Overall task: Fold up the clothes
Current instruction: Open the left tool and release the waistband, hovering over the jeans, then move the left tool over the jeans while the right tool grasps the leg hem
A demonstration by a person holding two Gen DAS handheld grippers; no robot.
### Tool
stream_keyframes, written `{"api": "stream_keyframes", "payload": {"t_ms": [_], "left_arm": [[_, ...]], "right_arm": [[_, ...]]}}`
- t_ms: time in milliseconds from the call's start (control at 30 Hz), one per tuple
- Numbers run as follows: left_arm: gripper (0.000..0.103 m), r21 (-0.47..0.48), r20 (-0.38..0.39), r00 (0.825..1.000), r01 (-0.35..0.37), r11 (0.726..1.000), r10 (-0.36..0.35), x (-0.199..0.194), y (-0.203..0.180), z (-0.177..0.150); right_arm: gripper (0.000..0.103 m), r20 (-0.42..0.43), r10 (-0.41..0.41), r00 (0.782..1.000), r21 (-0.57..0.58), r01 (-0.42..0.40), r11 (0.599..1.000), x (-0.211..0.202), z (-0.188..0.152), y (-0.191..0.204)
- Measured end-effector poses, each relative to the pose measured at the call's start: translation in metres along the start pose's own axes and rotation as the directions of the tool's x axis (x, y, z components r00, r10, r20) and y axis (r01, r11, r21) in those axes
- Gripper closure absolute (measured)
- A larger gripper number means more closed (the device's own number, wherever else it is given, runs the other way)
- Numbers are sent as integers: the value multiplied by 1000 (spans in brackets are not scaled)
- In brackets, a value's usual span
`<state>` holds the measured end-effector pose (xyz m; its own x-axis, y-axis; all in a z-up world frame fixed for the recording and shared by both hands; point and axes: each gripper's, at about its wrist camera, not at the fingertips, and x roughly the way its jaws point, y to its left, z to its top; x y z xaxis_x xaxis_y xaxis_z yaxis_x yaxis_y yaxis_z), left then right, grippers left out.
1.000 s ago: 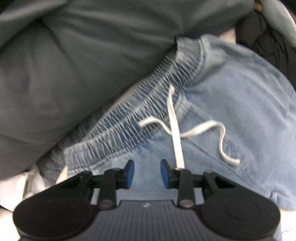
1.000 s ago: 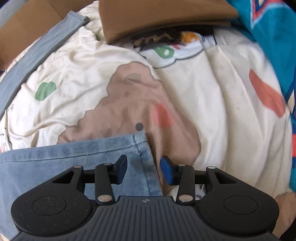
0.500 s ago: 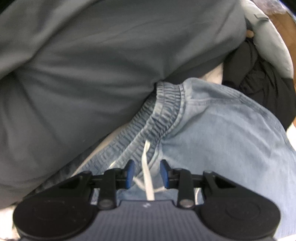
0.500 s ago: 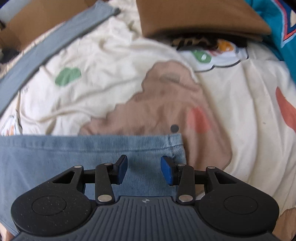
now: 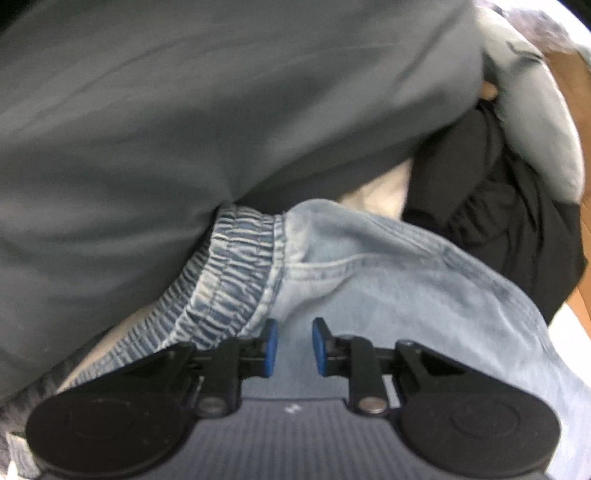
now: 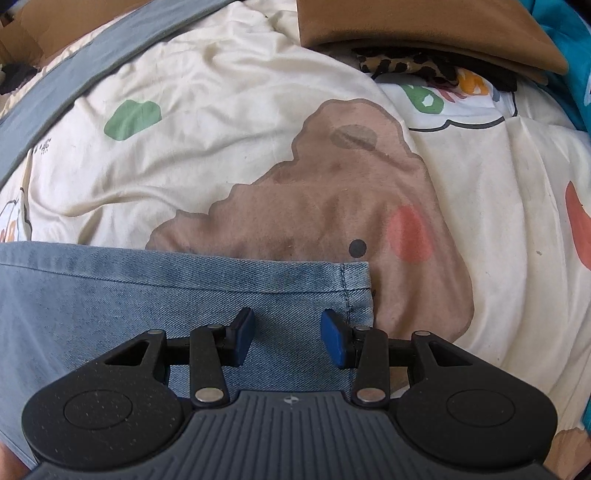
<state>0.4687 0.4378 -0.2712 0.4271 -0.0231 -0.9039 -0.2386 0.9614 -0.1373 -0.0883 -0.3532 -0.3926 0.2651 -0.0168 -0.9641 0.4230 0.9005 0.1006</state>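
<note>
Light-wash denim pants [image 5: 388,280] lie spread on a cartoon-print bedsheet [image 6: 229,110], one end in each view

Left gripper [image 5: 290,347]: jaws apart, gripping nothing, hovering over the denim just beside the elastic waistband [image 5: 229,280]. A grey garment [image 5: 184,129] sits on the far side of the waistband and overlaps its edge; a black garment [image 5: 498,221] lies beyond the denim, well clear of the waistband

Right gripper [image 6: 288,339]: jaws spread, nothing between them, over the denim near the hem corner [image 6: 356,291]. Beyond the hem: bare sheet, then a brown folded item [image 6: 406,26] far from the pants

Handling, my read:
- denim is soft but heavier than a tee, will drape and sag between two pinch points, not slippery, not fragile
- waistband is bunched and thick, so a good bite, but jaws need the full opening to clear it
- hem is stitched double, stiffer than the panel, so a clean pinch at the corner
- grey garment overlapping the waistband may drag along if lifted there

Can't tell whether a fold is already in the pants; only the two ends show
</note>
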Motion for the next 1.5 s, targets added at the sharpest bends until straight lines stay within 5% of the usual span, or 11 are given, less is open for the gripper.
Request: {"api": "stream_keyframes", "payload": {"t_ms": [333, 667, 1067, 1233, 1500], "left_arm": [[99, -219, -30, 999, -40, 975, 35, 47, 27, 24], [95, -14, -75, 987, -143, 990, 142, 40, -7, 25], [90, 164, -127, 991, 68, 984, -47, -12, -28, -44], [90, 199, -171, 985, 60, 978, -26, 15, -51, -61], [90, 184, -94, 995, 1, 983, 17, 30, -65, -50]], "right_arm": [[55, 5, 4, 1000, -21, -4, 1000, 2, -2, 0], [53, 2, 4, 1000, -51, -4, 999, 2, -2, 1], [52, 8, 15, 1000, -14, -15, 1000, 0, -1, -2], [52, 22, -5, 1000, -8, 5, 1000, -7, 1, -4], [51, 63, -89, 994, 30, 87, 996, -19, -2, -30]]}}
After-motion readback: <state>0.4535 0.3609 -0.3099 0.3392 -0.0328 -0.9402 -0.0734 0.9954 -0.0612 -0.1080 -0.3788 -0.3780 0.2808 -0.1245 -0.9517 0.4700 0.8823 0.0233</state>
